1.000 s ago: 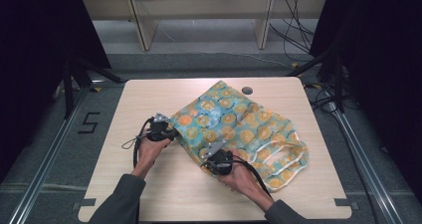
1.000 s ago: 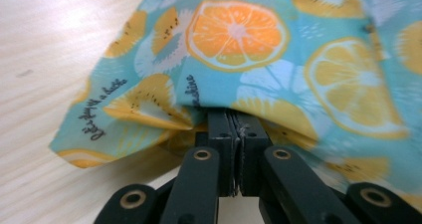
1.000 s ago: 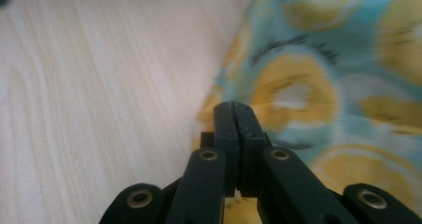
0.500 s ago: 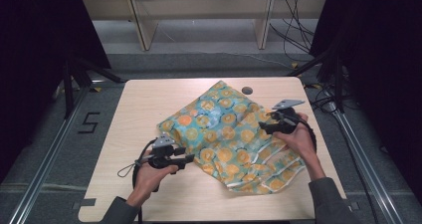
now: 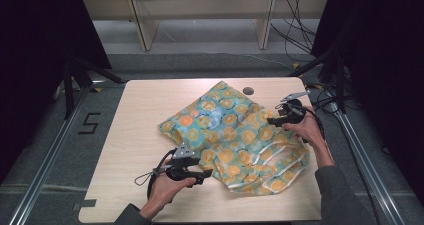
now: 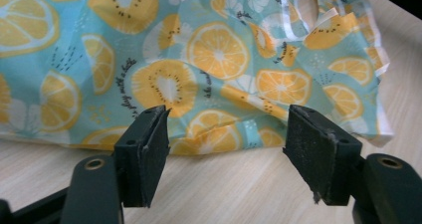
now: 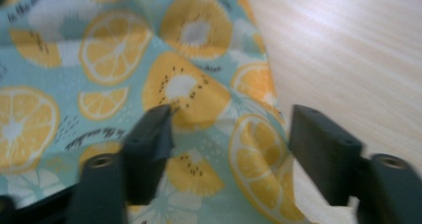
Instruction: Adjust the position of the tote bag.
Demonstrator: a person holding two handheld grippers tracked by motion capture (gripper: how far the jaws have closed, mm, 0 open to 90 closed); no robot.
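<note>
Wood-grain tabletop stands on a grey floor, with dark curtains at both sides, a pale shelf frame beyond the far edge and cables trailing near the far right corner. A small dark round spot sits close to the far edge of the tabletop.

A cloth bag printed with orange and kiwi slices on light blue lies spread and rumpled across the middle and right half of the tabletop, reaching from near the far edge down toward the near right corner. White-trimmed handles lie folded at its near right part. Whether anything is inside it cannot be told.

The left gripper sits near the near edge, level with the tabletop, pointing at the bag's near left border. In the left gripper view its jaws have just been opening and stand wide apart, with bare wood between them and the cloth edge just beyond the pads, untouched.

The right gripper is near the right edge, pointing left at the bag's far right border. In the blurred right gripper view its jaws, wide, have just been closing a little; the bag's edge lies under the gap, not pinched.
</note>
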